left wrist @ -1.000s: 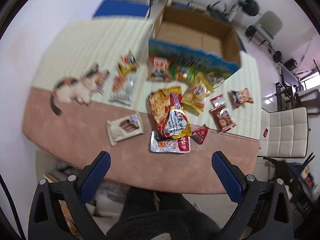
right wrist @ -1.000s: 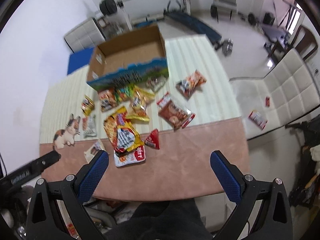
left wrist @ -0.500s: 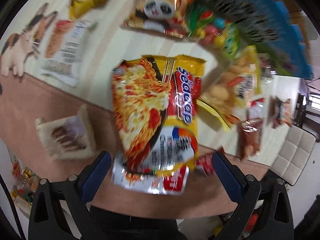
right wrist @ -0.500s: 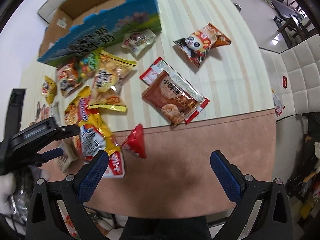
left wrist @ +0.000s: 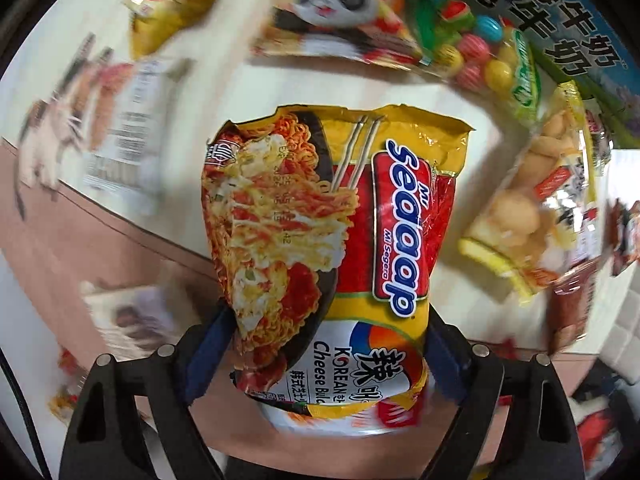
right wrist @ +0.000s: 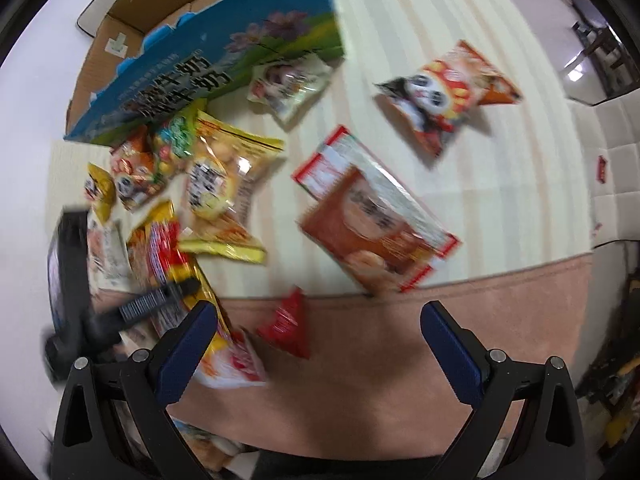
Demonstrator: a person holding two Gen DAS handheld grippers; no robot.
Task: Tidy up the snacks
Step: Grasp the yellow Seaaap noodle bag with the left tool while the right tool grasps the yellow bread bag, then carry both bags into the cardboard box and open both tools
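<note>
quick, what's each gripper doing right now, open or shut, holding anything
Left gripper: jaws have just been closing around the noodle packet; a firm grip cannot be told.
Right gripper: open, holding nothing, above the table.

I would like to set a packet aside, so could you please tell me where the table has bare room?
Bare: the pink table strip right of the small red packet; also the striped cloth right of the brown packet, below the panda packet. Crowded: the left side before the blue box, where noodle packet and yellow puff bag crowd together.
</note>
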